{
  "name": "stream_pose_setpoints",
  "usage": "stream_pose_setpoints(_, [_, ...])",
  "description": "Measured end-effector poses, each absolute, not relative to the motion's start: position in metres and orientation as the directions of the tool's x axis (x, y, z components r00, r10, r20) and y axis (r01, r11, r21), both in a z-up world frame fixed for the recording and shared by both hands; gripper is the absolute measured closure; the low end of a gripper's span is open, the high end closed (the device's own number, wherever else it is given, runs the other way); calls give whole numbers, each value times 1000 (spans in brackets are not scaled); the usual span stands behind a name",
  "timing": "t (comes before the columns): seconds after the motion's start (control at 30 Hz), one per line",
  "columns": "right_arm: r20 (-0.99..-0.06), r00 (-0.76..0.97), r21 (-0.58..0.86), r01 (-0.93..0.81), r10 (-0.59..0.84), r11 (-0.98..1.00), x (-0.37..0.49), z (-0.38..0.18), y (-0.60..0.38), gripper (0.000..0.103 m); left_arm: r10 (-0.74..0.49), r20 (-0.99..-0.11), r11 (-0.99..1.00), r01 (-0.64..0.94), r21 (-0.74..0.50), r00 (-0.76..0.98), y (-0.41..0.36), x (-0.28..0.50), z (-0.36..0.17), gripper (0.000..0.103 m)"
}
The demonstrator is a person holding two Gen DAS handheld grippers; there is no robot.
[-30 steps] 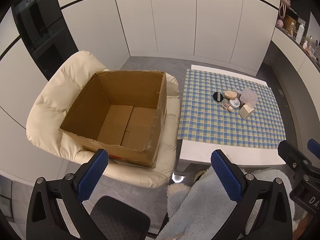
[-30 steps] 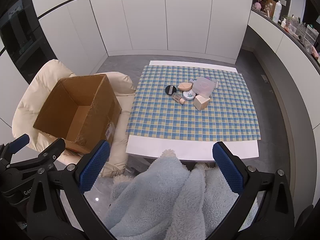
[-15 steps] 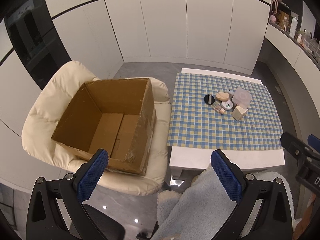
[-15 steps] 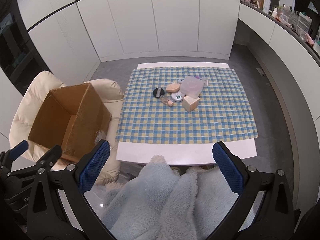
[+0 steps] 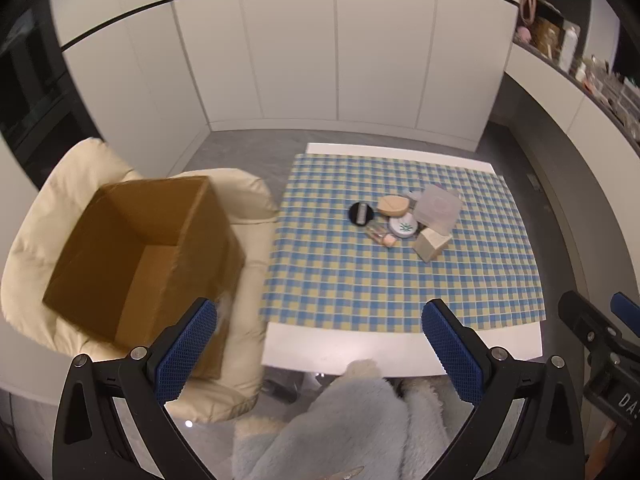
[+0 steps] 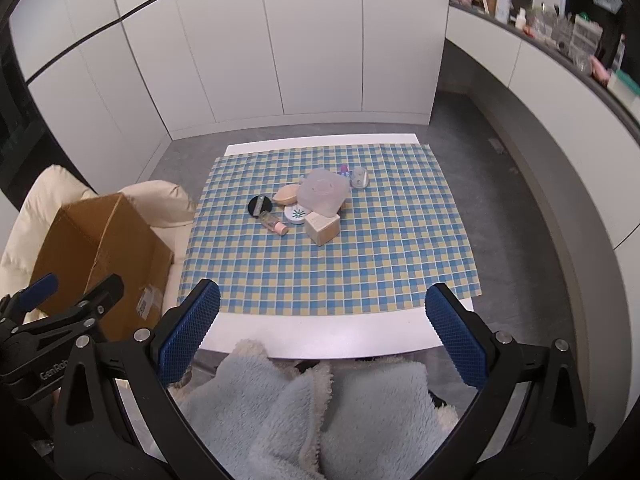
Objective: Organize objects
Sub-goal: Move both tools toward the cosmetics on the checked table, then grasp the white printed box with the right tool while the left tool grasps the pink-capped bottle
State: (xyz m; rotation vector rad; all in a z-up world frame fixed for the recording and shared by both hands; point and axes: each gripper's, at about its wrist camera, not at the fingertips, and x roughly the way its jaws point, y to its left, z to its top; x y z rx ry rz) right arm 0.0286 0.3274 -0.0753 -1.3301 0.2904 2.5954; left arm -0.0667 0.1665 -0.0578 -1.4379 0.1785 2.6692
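Left gripper (image 5: 320,354) and right gripper (image 6: 324,334) hover side by side above the worktop's (image 6: 320,338) near edge; jaws wide apart, empty.

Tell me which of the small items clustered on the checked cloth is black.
The round black compact, at the left edge of the cluster. The others are pale: a beige sponge, a white jar, a clear box and a tan carton.

Both wrist views swing rightward — the cardboard box (image 5: 140,256) on the cream chair (image 5: 36,248) now sits at the left edge, while the checked tablecloth (image 5: 400,276) and its toiletries cluster, around the translucent container (image 6: 323,193), draw nearer centre.
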Motion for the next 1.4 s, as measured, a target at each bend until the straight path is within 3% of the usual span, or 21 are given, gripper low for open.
stream_pose_setpoints(0.3, [-829,-535,25,-327,164,-945,4,-113,371,0,33,-844,-972,-215,98,-536,211,-96,-96,1])
stream_pose_setpoints(0.6, [-820,-533,13,-385,211,-923,-21,-147,402,0,-61,-827,-949,-225,222,-558,235,-129,-137,1])
stream_pose_setpoints(0.8, [-803,-554,-32,-325,218,-945,-44,-177,407,0,50,-855,-962,-255,98,-516,235,-152,-165,1])
stream_pose_setpoints(1.4, [-864,-495,-12,-175,99,-984,-132,-287,390,0,59,-927,-980,-198,17,-370,228,-235,-289,1])
